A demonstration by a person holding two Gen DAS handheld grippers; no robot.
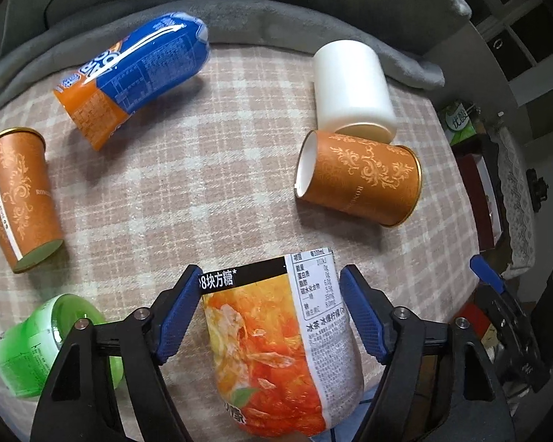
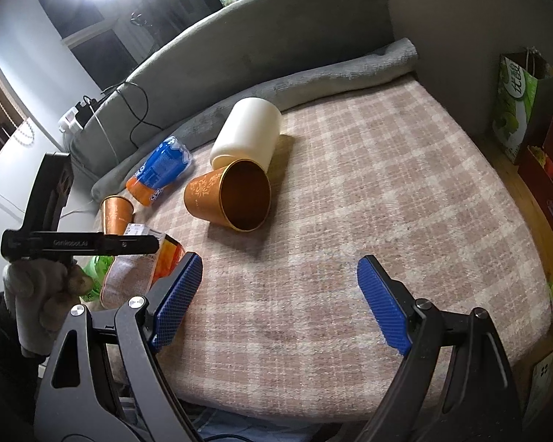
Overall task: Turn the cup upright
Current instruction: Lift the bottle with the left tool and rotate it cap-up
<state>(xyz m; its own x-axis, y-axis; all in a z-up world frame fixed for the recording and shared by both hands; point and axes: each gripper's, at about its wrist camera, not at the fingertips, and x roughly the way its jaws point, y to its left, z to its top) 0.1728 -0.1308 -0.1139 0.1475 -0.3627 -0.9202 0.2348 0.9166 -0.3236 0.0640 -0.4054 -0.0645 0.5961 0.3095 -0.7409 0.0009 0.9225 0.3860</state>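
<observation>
An iced-tea cup (image 1: 276, 331) with an orange-red label lies between my left gripper's (image 1: 271, 272) blue pads, which press on its two sides; its printed end points away from me. In the right wrist view the same cup (image 2: 143, 261) shows tilted under that gripper, held by a gloved hand (image 2: 37, 294). My right gripper (image 2: 280, 269) hovers open over the checked blanket (image 2: 350, 202) with nothing between its fingers. An orange patterned cup (image 1: 361, 180) (image 2: 228, 195) lies on its side, mouth towards the right gripper.
A white cup (image 1: 350, 88) (image 2: 247, 136) rests against the orange one. A blue-orange cup (image 1: 132, 73) lies on its side at the back left. Another orange cup (image 1: 18, 199) and a green cup (image 1: 37, 346) are at the left. A grey rolled blanket (image 2: 331, 77) lines the back; boxes (image 2: 516, 110) stand at right.
</observation>
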